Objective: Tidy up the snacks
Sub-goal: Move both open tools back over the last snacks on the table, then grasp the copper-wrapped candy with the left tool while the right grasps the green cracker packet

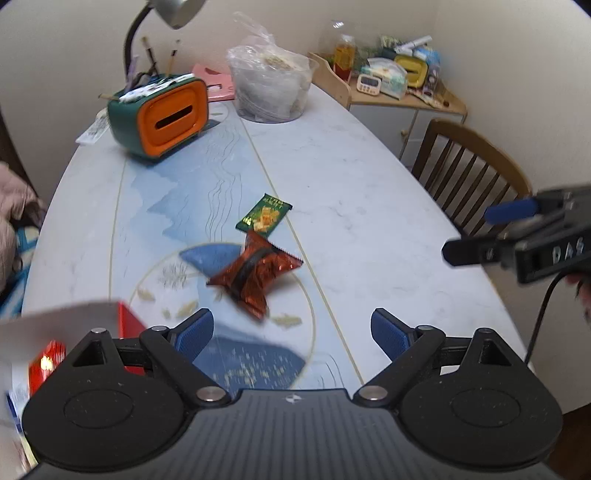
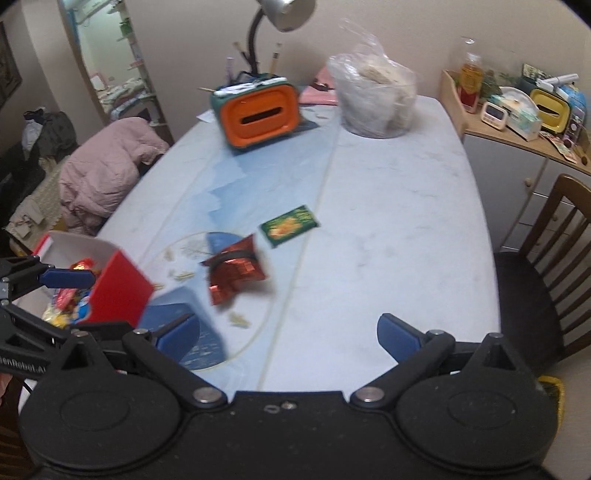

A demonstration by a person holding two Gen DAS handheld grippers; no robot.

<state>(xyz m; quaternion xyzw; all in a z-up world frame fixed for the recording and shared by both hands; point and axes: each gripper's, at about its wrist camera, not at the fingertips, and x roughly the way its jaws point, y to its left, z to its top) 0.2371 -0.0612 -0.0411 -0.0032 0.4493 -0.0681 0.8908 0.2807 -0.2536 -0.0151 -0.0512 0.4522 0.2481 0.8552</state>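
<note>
A red foil snack packet (image 1: 255,275) lies on the table (image 1: 369,184), with a green snack packet (image 1: 264,215) just beyond it. Both show in the right wrist view, the red packet (image 2: 236,273) and the green packet (image 2: 290,226). A red box (image 2: 120,291) with a white inside holds several wrapped snacks at the table's left; its corner shows in the left wrist view (image 1: 127,319). My left gripper (image 1: 291,332) is open and empty, near the red packet. My right gripper (image 2: 288,338) is open and empty above the table's near edge.
A green and orange tissue box (image 1: 162,114), a clear plastic bag of food (image 1: 269,88) and a desk lamp (image 2: 280,18) stand at the far end. A wooden chair (image 2: 550,266) is on the right, beside a cluttered side cabinet (image 2: 517,122). A pink jacket (image 2: 107,173) lies left.
</note>
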